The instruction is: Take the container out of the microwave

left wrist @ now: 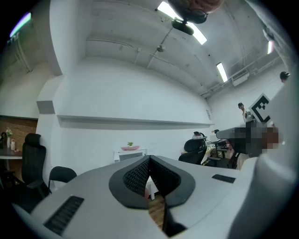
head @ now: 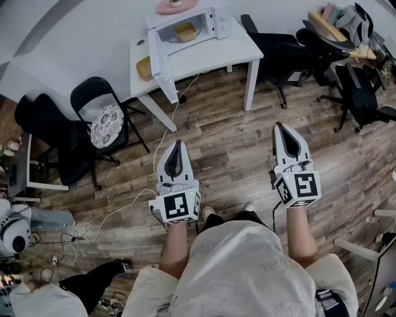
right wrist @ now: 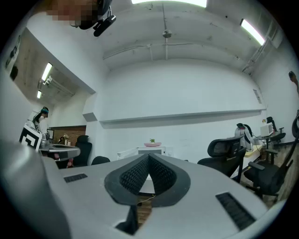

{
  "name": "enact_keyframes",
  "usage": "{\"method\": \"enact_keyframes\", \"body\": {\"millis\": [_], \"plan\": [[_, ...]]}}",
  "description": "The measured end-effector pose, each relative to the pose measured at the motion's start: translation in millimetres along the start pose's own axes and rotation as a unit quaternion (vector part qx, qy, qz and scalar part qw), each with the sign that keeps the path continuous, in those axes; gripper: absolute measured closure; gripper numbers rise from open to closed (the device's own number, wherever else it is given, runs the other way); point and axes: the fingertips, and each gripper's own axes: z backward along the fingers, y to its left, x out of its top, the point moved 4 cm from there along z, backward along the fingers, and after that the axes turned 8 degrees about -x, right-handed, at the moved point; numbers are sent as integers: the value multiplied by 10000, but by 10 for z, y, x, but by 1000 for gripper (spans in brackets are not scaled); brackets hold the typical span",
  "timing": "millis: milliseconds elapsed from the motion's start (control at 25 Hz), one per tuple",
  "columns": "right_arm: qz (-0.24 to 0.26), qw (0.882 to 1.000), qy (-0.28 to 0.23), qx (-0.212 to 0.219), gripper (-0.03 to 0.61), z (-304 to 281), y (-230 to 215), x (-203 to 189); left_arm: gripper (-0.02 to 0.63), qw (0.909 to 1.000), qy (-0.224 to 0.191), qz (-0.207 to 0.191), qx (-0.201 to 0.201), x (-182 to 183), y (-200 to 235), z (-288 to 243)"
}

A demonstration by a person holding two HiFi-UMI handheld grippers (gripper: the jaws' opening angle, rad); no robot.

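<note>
Right under the camera is the person's pale shirt (head: 244, 266), and two bare arms reach out from it. Each arm holds a tool over the brown wood floor (head: 229, 148). The left tool (head: 178, 147) and the right tool (head: 281, 129) both point level, toward the far side of the room. In the left gripper view the left tool (left wrist: 149, 161) has its black pads pressed together at the tip, with nothing between them. In the right gripper view the right tool (right wrist: 148, 158) is closed tight the same way and is empty too.

Far ahead, a white table (head: 210, 52) stands by the white wall. On it sits a white microwave (head: 189, 28) with its door (head: 162, 62) swung open. A pink dish (head: 176, 6) rests on top of it. The yellow container (head: 185, 31) sits inside the microwave, well apart from both tools and closer to the left one's line. It looks open on top, and its longer side seems to run across the mouth of the microwave, but it is too small to be sure.

A black chair (head: 105, 121) with a spotted cushion stands left of the table, black office chairs (head: 291, 56) stand to the right, and a white cable (head: 164, 136) trails down over the floor
</note>
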Motion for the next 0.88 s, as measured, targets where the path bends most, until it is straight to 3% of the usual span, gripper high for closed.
{"method": "enact_keyframes", "body": {"millis": [280, 880], "plan": [[-57, 10000, 45, 25, 562, 56, -112, -57, 606, 9997, 14, 220, -40, -23, -136, -16], [-97, 9996, -57, -255, 560, 207, -283, -66, 606, 9991, 92, 116, -390, -28, -422, -148]]}}
